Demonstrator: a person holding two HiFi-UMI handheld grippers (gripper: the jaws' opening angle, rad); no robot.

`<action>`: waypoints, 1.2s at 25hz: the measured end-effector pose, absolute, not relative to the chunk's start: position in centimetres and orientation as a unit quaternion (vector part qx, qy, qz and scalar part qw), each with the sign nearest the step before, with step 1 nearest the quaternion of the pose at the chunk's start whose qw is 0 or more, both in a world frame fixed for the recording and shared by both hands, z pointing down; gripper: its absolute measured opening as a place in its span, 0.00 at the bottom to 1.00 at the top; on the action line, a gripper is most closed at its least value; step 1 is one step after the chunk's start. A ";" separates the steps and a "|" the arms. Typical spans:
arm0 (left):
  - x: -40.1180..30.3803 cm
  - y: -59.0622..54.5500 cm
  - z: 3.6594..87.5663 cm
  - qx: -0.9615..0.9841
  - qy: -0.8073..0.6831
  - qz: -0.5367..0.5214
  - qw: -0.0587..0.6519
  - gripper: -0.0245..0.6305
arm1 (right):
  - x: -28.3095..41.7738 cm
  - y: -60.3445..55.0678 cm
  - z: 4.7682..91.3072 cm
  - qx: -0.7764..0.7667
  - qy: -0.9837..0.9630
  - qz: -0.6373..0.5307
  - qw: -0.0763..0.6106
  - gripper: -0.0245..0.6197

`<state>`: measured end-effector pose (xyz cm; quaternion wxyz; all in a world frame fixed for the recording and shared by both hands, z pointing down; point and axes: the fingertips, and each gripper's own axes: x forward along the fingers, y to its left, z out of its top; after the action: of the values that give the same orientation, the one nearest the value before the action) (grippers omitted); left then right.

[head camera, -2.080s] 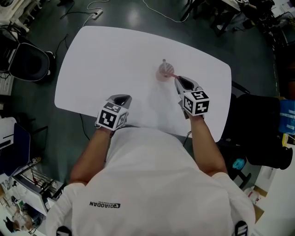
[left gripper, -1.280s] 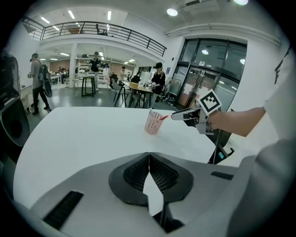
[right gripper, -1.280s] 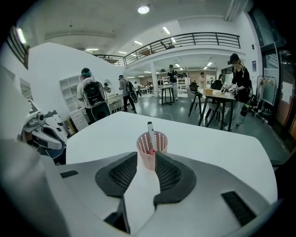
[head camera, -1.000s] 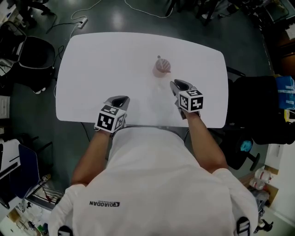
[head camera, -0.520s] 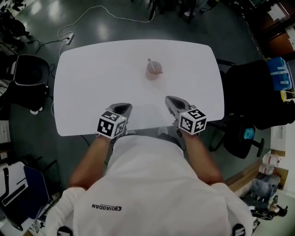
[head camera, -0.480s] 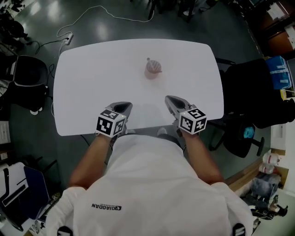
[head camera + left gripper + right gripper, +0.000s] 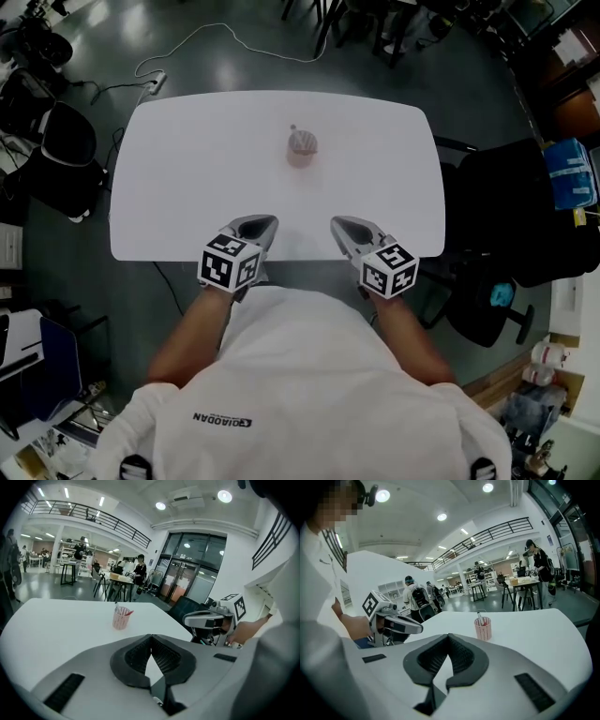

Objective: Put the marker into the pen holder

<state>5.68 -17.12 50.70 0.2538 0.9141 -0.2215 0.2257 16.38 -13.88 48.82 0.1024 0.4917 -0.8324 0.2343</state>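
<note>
Both closed, empty: L gripper [image 7: 259, 222], R gripper [image 7: 340, 224]; marker [image 7: 479, 616] in pen holder [image 7: 483, 629].

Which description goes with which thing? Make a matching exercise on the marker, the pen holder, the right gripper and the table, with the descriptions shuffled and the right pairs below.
Things
1. marker
2. pen holder
3. right gripper
4. table

Descriptions
A. white, with rounded corners
B. jaws shut, nothing between them
C. stands inside the mesh cup, its tip poking out
D. pink, upright on the tabletop

Pairs: 1-C, 2-D, 3-B, 4-A
</note>
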 end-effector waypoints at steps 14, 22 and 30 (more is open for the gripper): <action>10.2 -6.6 49.1 0.903 -0.286 0.213 0.238 0.08 | 22.1 -3.3 47.7 0.446 -0.863 0.221 0.087 0.07; 10.7 -2.4 49.8 0.895 -0.308 0.221 0.235 0.08 | 22.6 0.3 49.3 0.431 -0.867 0.238 0.073 0.07; 10.6 -1.2 49.0 0.886 -0.337 0.227 0.223 0.08 | 22.9 1.2 48.9 0.417 -0.875 0.237 0.065 0.07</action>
<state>10.58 -1.16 49.03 0.2228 0.8862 -0.3370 0.2265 22.93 1.16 48.88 0.0653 0.4175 -0.8748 0.2370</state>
